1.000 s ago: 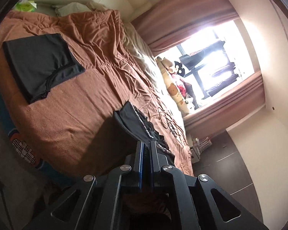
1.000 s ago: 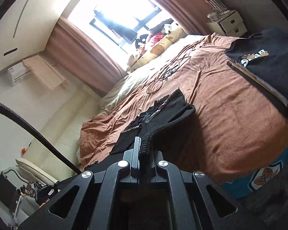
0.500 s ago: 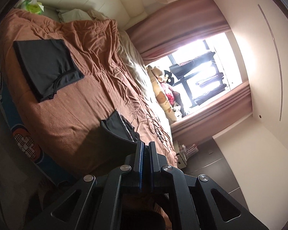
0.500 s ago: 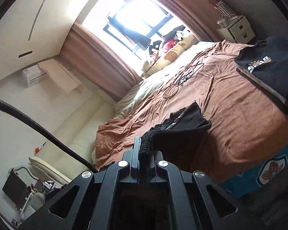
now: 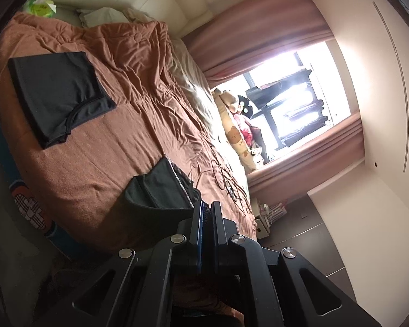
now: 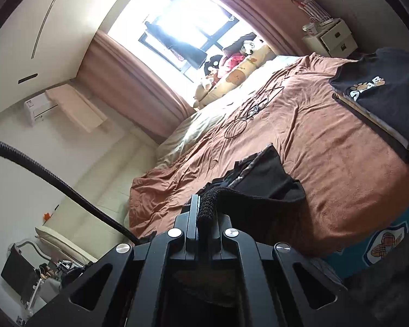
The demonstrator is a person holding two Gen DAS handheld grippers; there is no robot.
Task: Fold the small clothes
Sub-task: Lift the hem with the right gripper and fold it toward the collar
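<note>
**Both grippers on one dark garment**

Left gripper (image 5: pixel 207 212) and right gripper (image 6: pixel 205 204): jaws clamped on dark garment (image 5: pixel 161 188) edge. Garment hangs over brown bedspread (image 5: pixel 117 141). Folded dark shirt (image 5: pixel 57 95) at 10 o'clock, left view.

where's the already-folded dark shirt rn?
Left wrist view, upper left: the folded dark shirt lies flat on the brown bedspread, near the bed's edge, apart from the black garment both grippers hold.
</note>
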